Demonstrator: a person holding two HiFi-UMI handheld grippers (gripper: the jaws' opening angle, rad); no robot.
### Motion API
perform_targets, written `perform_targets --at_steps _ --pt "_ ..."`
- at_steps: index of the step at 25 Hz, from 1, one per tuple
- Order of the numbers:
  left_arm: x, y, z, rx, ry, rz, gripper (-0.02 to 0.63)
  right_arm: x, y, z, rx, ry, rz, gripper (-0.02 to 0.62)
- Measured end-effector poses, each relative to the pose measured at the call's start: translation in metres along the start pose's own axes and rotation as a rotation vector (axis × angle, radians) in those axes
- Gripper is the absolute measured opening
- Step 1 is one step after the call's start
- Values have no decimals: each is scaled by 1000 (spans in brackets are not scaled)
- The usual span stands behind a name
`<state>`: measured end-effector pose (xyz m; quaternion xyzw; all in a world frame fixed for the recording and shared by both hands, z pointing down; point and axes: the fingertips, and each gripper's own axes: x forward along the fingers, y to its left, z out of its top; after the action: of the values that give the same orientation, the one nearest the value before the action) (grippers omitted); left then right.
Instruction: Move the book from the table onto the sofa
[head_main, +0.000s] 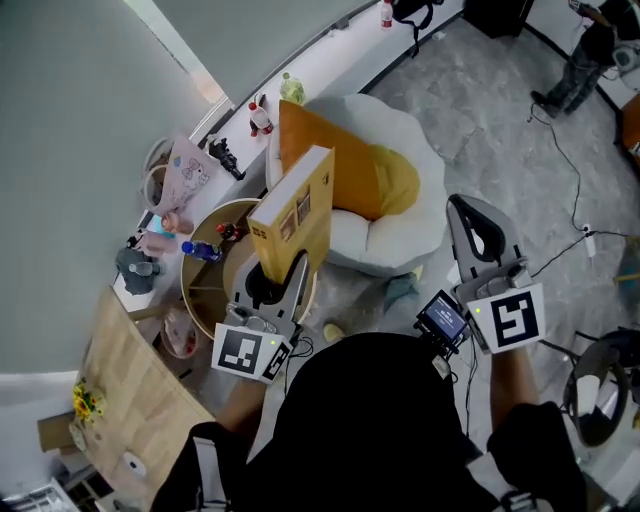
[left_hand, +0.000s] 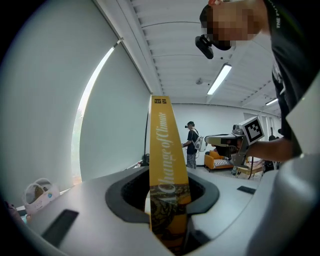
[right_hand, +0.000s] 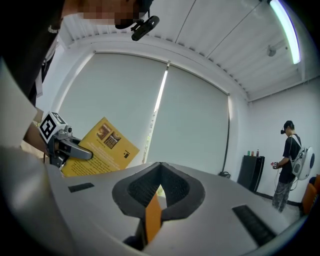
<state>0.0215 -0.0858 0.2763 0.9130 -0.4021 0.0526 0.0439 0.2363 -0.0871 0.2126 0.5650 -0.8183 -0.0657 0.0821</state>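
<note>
**Now the book is off the table, in the left gripper**

The yellow paperback book with a glossy cover (head_main: 295, 215) stands upright in the air. Its lower end is clamped in the left gripper (head_main: 283, 268). In the left gripper view the spine faces the camera, and the dark pads press on the two covers at the bottom of the spine. In the head view the book is above the edge of the round light-wood table (head_main: 190, 290), just beside the white rounded sofa (head_main: 400, 225) with its orange cushion (head_main: 350, 165).

The right gripper (head_main: 465, 210) holds nothing of the task. Its jaws meet at the tips, well apart from the book. A thin orange strip shows low between them in the right gripper view, and I cannot tell what it is.

I judge the book to be light and quite stiff near the spine, but softer at the open edge of the pages. The cover looks smooth, so it may slide between the pads. Only one end is held, so the long free part can tip or swing around the grip. A hold close to the spine seems to me the safest place, because there the pages stay together. For putting it down, the sofa seat is soft, so the book probably needs to be laid flat and not left on its edge.
</note>
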Motion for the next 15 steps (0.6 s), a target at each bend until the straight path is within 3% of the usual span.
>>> perform_targets --at_steps 9,15 --pt "153 -17 4 -37 101 23 153 48 -144 -48 124 18 -4 9" --pt "230 -23 5 -76 171 43 153 78 -206 -70 172 42 32 9"
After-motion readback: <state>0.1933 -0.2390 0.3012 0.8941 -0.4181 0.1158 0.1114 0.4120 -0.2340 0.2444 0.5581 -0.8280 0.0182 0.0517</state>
